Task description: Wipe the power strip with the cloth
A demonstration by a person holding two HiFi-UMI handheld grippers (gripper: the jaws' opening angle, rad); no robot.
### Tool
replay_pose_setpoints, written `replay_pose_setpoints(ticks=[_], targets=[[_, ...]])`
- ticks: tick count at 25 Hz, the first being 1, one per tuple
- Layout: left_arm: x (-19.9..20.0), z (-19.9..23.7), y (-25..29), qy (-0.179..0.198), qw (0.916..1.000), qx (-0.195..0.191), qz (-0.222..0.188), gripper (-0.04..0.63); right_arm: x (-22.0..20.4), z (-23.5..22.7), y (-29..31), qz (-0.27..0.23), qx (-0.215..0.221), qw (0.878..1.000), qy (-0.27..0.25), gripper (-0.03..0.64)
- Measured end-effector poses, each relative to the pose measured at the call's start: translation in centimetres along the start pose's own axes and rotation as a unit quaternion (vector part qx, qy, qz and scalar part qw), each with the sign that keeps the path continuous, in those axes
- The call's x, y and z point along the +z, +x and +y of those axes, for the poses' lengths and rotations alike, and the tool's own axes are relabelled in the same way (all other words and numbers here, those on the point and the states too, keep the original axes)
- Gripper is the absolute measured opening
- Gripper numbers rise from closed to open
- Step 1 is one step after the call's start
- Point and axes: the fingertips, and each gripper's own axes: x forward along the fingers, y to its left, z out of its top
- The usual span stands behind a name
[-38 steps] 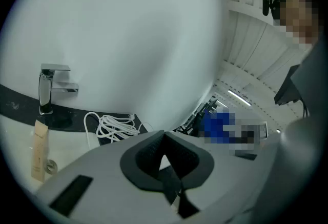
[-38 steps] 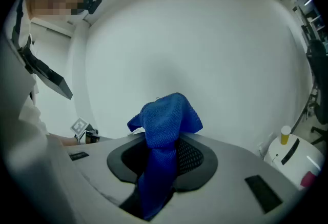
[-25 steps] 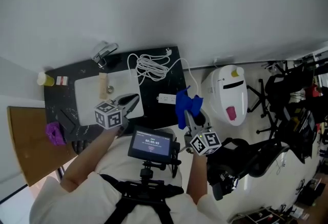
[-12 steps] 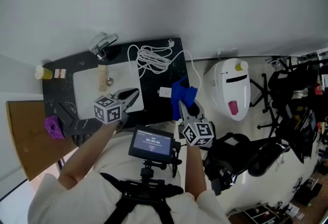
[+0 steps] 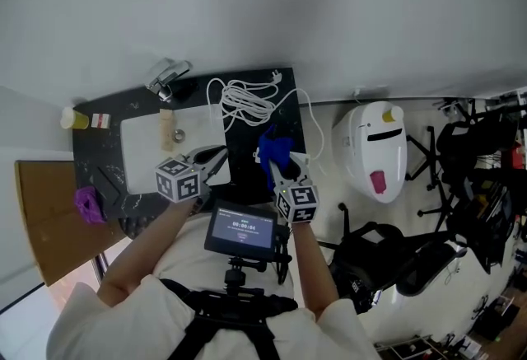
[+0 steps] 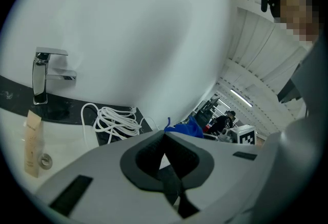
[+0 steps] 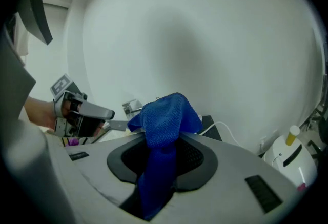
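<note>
My right gripper (image 5: pixel 278 164) is shut on a blue cloth (image 5: pixel 274 146), which bunches up over its jaws in the right gripper view (image 7: pixel 163 121). The cloth hangs over the black counter (image 5: pixel 247 169), right where the white power strip (image 5: pixel 258 155) lies; only a sliver of the strip shows at the cloth's left edge. A coiled white cable (image 5: pixel 244 100) lies just behind it. My left gripper (image 5: pixel 211 161) hovers at the sink's front right corner, its jaws shut (image 6: pixel 164 138) with nothing between them.
A white sink basin (image 5: pixel 156 144) with a chrome faucet (image 5: pixel 167 75) takes the counter's left half. A yellow cup (image 5: pixel 72 118) and a purple object (image 5: pixel 86 206) sit at the far left. A white appliance (image 5: pixel 379 148) stands on the floor to the right.
My right gripper has carried the blue cloth leftward from past the counter's right edge to over the power strip. The left gripper has barely moved.
</note>
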Motion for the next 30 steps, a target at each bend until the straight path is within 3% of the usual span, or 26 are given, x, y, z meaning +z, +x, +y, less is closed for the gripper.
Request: replay_pose_setpoints(ticks=[22,30], targets=[[0.1,1.1,3.5,0.024,0.9984,0.010,0.050,0.009,-10.5,-3.4,10.0,0.131,-0.001,0.991,0.010,0.107],[0.3,1.3,3.8,0.023,0.9984,0.005,0.051,0.009,-11.2,-3.7,10.3,0.152,-0.005,0.988,0.014,0.107]])
